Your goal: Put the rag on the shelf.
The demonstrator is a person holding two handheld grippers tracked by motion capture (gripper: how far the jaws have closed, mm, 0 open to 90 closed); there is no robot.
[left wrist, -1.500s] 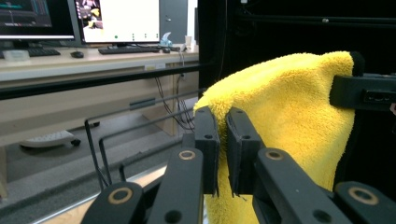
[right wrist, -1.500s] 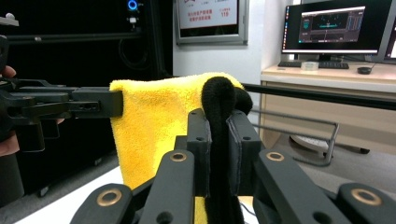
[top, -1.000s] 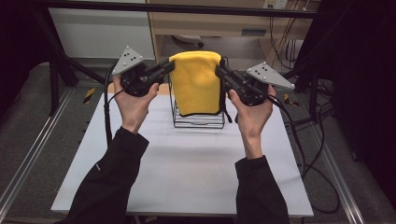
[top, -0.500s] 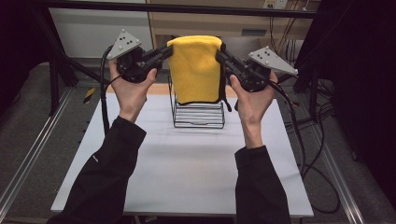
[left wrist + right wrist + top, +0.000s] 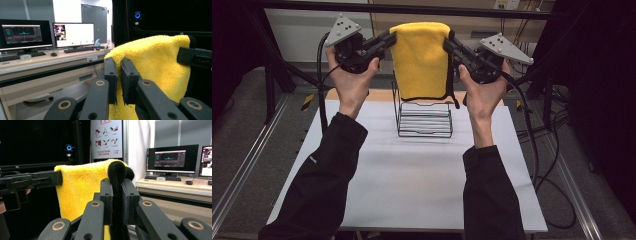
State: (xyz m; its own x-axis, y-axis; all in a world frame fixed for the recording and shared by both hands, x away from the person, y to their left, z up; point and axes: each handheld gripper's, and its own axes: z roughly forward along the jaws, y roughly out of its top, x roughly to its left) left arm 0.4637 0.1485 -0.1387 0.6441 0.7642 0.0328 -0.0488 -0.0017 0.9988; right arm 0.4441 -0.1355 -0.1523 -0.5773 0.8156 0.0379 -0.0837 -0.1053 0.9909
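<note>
A yellow towel (image 5: 419, 60) with a black hem hangs stretched between my two grippers, high above the white table (image 5: 412, 175). My left gripper (image 5: 391, 39) is shut on the towel's upper left corner; in the left gripper view its jaws (image 5: 118, 82) stand nearly together against the yellow pile (image 5: 155, 62). My right gripper (image 5: 447, 42) is shut on the upper right corner, and the black hem (image 5: 117, 175) is pinched between its jaws (image 5: 117, 202). The towel's lower edge hangs just over the top of a black wire rack (image 5: 424, 120) on the table.
A black frame bar (image 5: 512, 12) runs across above the towel. Cables (image 5: 542, 150) trail off the table's right side. Metal rails (image 5: 242, 170) flank the table. A desk with monitors (image 5: 72, 33) and keyboards stands beyond.
Both hands have risen together, lifting the towel up off the wire rack, which now stands mostly uncovered. Both grips are unchanged.
</note>
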